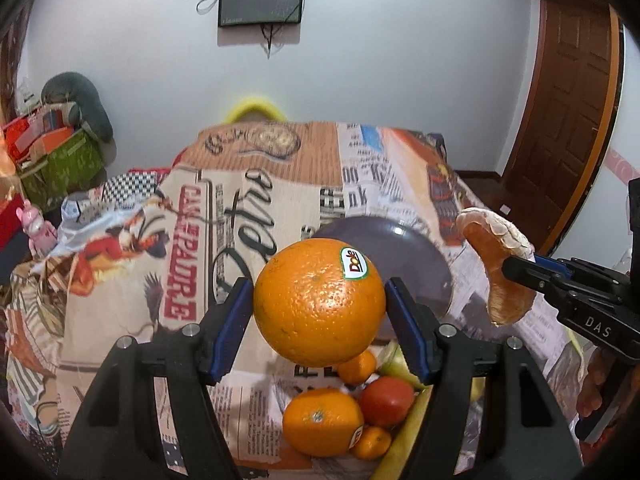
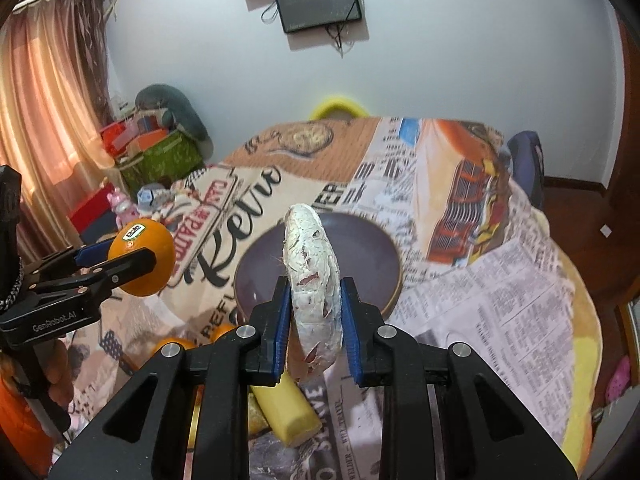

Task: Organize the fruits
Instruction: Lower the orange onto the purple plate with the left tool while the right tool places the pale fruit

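Left gripper (image 1: 320,312) clenched on a stickered orange (image 1: 319,301), right gripper (image 2: 314,320) clamping a peeled citrus segment (image 2: 314,284), both above a newsprint-patterned tablecloth (image 2: 500,280) with a purple plate (image 2: 360,264) mid-table, more fruit (image 1: 332,420) at its near edge, white wall (image 1: 400,60) behind.

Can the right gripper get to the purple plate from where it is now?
Probably yes. The purple plate lies bare straight ahead of the right gripper, nothing between them, but the jaws are already shut on a peeled citrus segment.
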### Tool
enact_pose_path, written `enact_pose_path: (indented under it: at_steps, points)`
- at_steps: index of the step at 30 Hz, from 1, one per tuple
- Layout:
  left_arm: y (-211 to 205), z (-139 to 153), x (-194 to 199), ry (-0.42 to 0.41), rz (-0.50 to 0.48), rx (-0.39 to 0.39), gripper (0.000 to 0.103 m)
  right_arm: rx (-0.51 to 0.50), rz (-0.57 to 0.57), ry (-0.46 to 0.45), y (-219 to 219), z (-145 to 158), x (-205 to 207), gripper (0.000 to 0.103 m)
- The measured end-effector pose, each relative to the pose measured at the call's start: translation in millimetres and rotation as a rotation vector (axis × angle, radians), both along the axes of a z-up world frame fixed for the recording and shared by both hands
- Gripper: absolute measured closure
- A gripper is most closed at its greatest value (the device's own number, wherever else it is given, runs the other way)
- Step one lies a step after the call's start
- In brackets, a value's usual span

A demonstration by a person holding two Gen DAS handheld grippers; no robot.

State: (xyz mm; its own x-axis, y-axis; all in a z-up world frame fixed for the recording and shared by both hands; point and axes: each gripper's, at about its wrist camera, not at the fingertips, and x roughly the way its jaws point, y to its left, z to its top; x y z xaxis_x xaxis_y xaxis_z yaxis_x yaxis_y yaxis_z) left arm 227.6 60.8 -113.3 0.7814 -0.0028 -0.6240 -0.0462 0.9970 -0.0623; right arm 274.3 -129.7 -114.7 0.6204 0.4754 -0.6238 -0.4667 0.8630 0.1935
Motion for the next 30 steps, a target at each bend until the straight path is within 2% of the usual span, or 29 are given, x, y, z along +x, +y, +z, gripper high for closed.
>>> enact_pose_path:
  at_steps: [5, 11, 21, 30]
  points:
    - [-8.6, 16.6, 6.7, -0.045, -0.012, 0.022, 0.036, 0.013, -0.017, -0.026, -5.7, 9.3, 7.5, 0.082]
    - [-17.6, 18.9, 24.6, -0.052, -0.028, 0.037, 0.036, 0.016, -0.029, -0.051, -8.5, 13.4, 23.1, 0.082]
    - [-24.7, -9.7, 68.7, 0.007, -0.047, 0.056, 0.036, -0.007, -0.029, -0.037, -2.7, 0.0, 61.7, 0.082]
    - [-16.2, -47.6, 112.7, 0.119, -0.050, 0.019, 0.036, -0.053, -0.005, 0.030, 10.7, -32.6, 92.8, 0.082]
